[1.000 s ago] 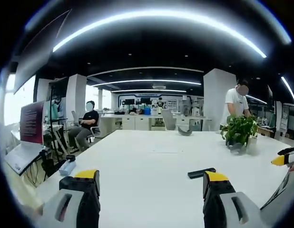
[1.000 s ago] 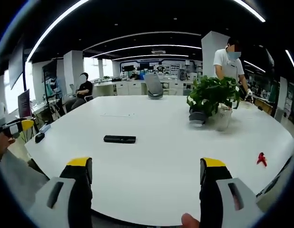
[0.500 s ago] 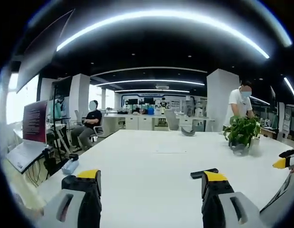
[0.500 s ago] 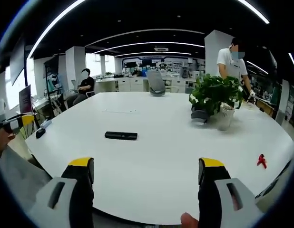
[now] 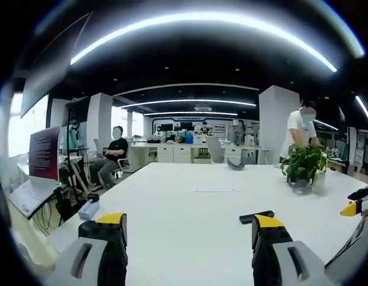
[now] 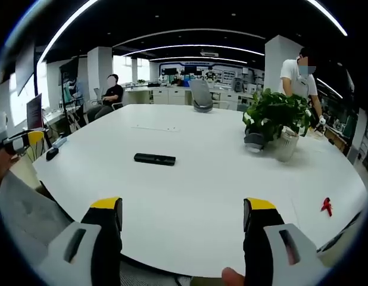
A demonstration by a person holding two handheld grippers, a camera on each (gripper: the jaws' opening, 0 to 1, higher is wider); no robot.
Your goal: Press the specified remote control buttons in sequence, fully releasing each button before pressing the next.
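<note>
A black remote control (image 6: 154, 158) lies flat on the white table (image 6: 196, 190), left of centre in the right gripper view. In the left gripper view the same remote control (image 5: 256, 217) shows just past the right jaw's yellow tip. My right gripper (image 6: 181, 208) is open over the table's near edge, well short of the remote, with nothing between its jaws. My left gripper (image 5: 187, 221) is open too, low over the table and empty. The right gripper's yellow tip (image 5: 354, 206) enters the left gripper view from the right, and the left gripper's tip (image 6: 26, 140) enters the right gripper view from the left.
A potted plant (image 6: 278, 119) stands at the table's right with a dark object (image 6: 253, 142) beside it. A small red item (image 6: 327, 206) lies near the right edge. A dark small object (image 6: 51, 153) sits at the left edge. A seated person (image 6: 109, 95) and a standing person (image 6: 298, 71) are beyond the table.
The right gripper view has tipped down slightly, so the table and remote sit a little lower in it. The left gripper view has shifted slightly. Both grippers stay open.
</note>
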